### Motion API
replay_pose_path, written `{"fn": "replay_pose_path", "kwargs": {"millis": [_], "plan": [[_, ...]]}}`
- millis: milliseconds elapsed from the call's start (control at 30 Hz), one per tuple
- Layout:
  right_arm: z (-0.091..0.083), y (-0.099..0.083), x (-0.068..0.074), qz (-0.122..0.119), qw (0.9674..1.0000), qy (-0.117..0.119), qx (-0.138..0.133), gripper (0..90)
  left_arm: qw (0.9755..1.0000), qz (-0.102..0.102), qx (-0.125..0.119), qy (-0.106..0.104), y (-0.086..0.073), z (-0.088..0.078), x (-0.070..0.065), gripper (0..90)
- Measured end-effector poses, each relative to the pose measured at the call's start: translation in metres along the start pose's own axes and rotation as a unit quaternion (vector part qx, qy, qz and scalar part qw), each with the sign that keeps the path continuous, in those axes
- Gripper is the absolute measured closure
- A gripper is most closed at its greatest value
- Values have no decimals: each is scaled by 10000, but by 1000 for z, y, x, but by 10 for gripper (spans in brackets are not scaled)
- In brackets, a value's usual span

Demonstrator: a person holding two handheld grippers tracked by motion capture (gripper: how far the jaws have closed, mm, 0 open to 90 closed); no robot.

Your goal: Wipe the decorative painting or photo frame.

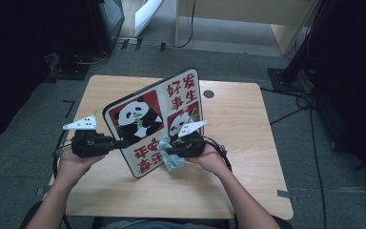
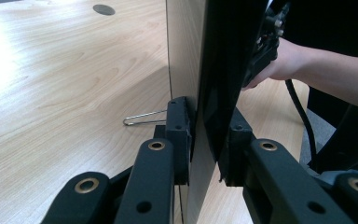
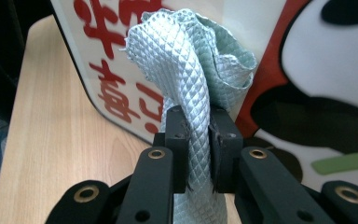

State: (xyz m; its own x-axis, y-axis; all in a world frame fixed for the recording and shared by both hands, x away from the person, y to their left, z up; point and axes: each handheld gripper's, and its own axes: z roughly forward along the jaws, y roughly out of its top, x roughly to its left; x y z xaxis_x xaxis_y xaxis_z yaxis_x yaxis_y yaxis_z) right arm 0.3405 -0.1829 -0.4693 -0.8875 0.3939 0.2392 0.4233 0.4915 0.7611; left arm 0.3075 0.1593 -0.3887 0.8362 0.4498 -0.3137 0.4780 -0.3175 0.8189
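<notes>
Panda sign board (image 1: 150, 121) stands on edge on the wooden surface (image 1: 248, 124), tilted, printed face toward the person, near lower corner on the wood and long axis running from there up toward the far right. Left tongs (image 1: 119, 142) clamped on the board's left edge; the left gripper view shows the pads pressed on either side of the panel (image 2: 205, 70), with a thin wire stand (image 2: 142, 117) on the surface behind it. Right tongs (image 1: 164, 152) pinched tight on a bunched pale green quilted cloth (image 3: 196, 60), which lies against the lower right part of the printed face, by the red characters. The face lies just ahead of the right tongs, so that hand is placed to wipe along it. Left hand (image 1: 74, 164) only steadies the board.
</notes>
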Motion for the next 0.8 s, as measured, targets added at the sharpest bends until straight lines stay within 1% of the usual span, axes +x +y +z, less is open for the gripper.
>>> {"fn": "replay_pose_path", "kwargs": {"millis": [267, 433, 533, 600, 667, 733, 800], "plan": [[6, -9, 1, 73, 9998, 4, 202, 805, 10000, 1, -15, -6, 0, 0, 0, 780], [7, -8, 0, 169, 9994, 43, 315, 805, 10000, -2, -23, 0, 0, 0, 0, 780], [5, -6, 1, 173, 9992, 71, 359, 806, 10000, -2, -26, 6, 0, 0, 0, 781], [3, -2, 2, 150, 9994, 96, 312, 806, 10000, -7, -31, 1, 0, 0, 1, 781], [-1, 2, 3, 126, 9996, 132, 203, 806, 10000, -12, -41, -2, 0, 0, 1, 781], [-5, 9, 4, 169, 9997, 150, 103, 806, 10000, -8, -47, -3, 0, 0, 1, 781], [-10, 17, 4, 148, 9998, 130, 7, 807, 10000, -13, -46, -2, 0, 0, 1, 781]]}}
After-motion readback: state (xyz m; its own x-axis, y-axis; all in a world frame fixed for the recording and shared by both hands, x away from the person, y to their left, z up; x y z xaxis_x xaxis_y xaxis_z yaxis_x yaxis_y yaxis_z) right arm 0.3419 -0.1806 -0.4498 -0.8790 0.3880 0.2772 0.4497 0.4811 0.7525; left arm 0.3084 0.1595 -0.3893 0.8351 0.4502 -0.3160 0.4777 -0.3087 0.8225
